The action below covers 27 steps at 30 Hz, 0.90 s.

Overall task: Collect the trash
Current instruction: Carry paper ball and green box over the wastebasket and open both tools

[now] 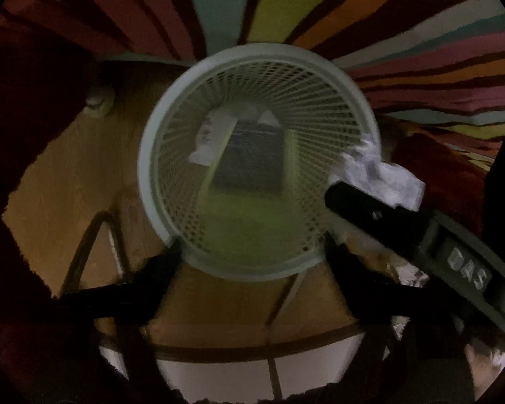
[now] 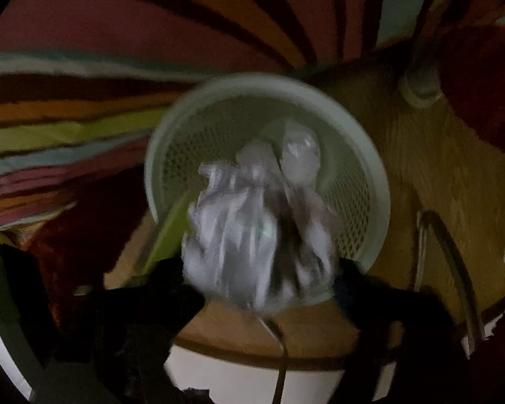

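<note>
A pale green mesh waste basket (image 1: 171,128) stands on the wooden floor, seen from above in both views. Inside it lie white paper scraps (image 1: 207,141) and a dark boxy piece (image 1: 252,155). My left gripper (image 1: 252,252) hangs over the basket's near rim, open wide, with nothing between its fingers. My right gripper (image 2: 267,279) is open too. A crumpled white wad (image 2: 252,235) sits blurred between its fingers over the basket (image 2: 370,168). The left wrist view shows that wad (image 1: 383,171) at the basket's right rim, by the tip of the right gripper's fingers (image 1: 353,202).
A striped multicoloured rug (image 1: 286,3) lies beyond the basket and a dark red rug (image 2: 67,252) beside it. A thin cable (image 1: 84,245) loops on the wooden floor. A white round foot (image 2: 421,91) stands near the basket. A curved wood-rimmed white surface (image 1: 219,370) is nearest the camera.
</note>
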Each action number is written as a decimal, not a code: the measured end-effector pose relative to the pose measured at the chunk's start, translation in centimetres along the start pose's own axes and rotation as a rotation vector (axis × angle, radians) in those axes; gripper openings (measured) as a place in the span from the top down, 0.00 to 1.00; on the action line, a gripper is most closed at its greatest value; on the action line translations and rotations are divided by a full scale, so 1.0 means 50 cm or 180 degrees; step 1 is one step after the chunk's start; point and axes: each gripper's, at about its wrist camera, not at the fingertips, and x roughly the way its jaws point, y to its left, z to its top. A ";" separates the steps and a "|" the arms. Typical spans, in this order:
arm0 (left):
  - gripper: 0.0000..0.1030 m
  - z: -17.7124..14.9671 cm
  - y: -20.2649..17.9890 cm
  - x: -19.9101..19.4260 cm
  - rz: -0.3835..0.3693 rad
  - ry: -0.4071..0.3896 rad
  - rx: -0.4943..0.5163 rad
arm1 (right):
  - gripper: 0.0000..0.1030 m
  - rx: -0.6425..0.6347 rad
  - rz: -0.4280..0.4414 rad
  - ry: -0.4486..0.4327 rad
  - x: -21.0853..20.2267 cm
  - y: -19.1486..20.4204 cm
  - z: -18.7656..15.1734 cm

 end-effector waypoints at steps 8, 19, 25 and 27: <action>0.13 0.004 0.017 -0.002 -0.0131 -0.0033 -0.0142 | 0.08 0.0379 0.0037 -0.0134 -0.007 -0.043 0.006; 0.13 0.000 0.010 -0.005 -0.0111 -0.0064 -0.0142 | 0.08 0.0410 0.0095 -0.0157 -0.006 -0.053 0.001; 0.13 -0.008 0.015 -0.018 -0.0122 -0.0143 -0.0141 | 0.08 0.0426 0.0157 -0.0187 -0.023 -0.051 -0.004; 0.13 -0.010 0.017 -0.025 -0.0134 -0.0183 -0.0158 | 0.08 0.0423 0.0178 -0.0215 -0.029 -0.050 -0.007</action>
